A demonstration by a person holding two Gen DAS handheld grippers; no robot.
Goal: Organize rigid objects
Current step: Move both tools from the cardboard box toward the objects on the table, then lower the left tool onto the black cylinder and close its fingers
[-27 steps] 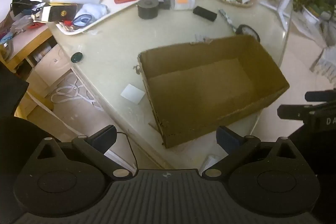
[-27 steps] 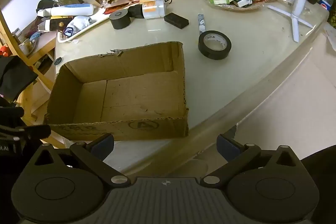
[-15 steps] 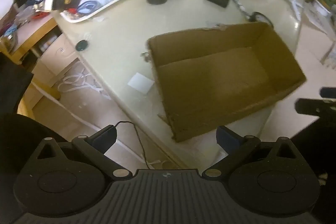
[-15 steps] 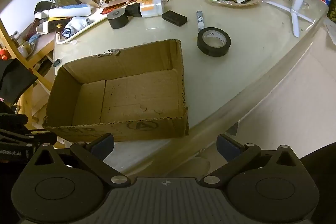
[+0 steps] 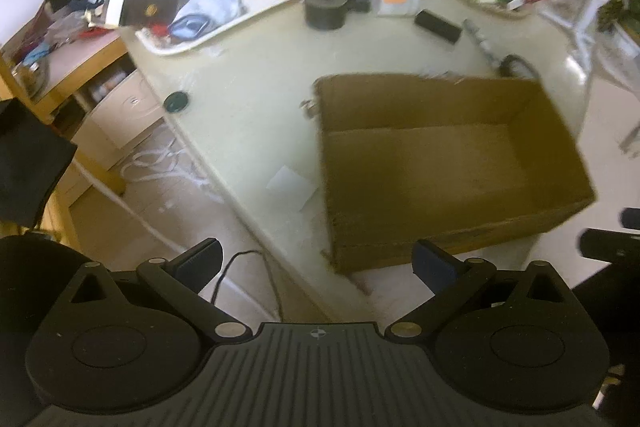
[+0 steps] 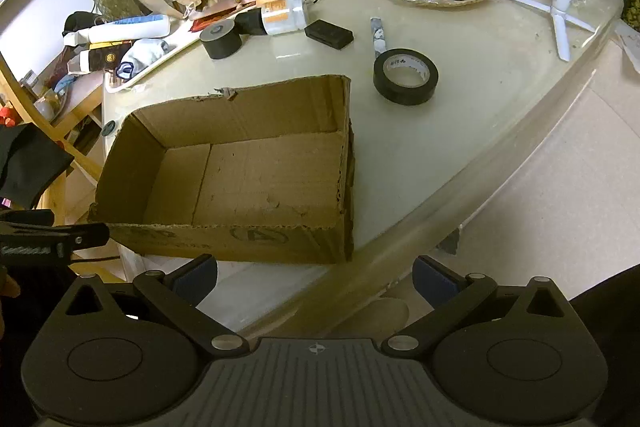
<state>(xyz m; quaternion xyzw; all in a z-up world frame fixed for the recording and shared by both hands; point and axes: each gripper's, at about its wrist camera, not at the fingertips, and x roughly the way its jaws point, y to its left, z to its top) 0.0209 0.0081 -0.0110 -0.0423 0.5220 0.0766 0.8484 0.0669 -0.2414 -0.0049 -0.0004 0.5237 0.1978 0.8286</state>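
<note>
Cardboard box (image 6: 244, 167) sits empty at table's (image 6: 500, 99) near edge, front wall almost at the rim. Bare tabletop beyond and right of it. Left gripper (image 5: 318, 263) and right gripper (image 6: 314, 273) both spread wide, holding nothing, short of the box. Right view shows whole black tape roll (image 6: 405, 76); left view hides most of it behind the box wall.

Brown cardboard box (image 6: 256, 183); black tape roll (image 6: 405, 76); table (image 6: 480, 99) seemingly pale beige.

clear: cardboard box (image 6: 248, 179) interior | blocked: clutter (image 6: 192, 11) behind
</note>
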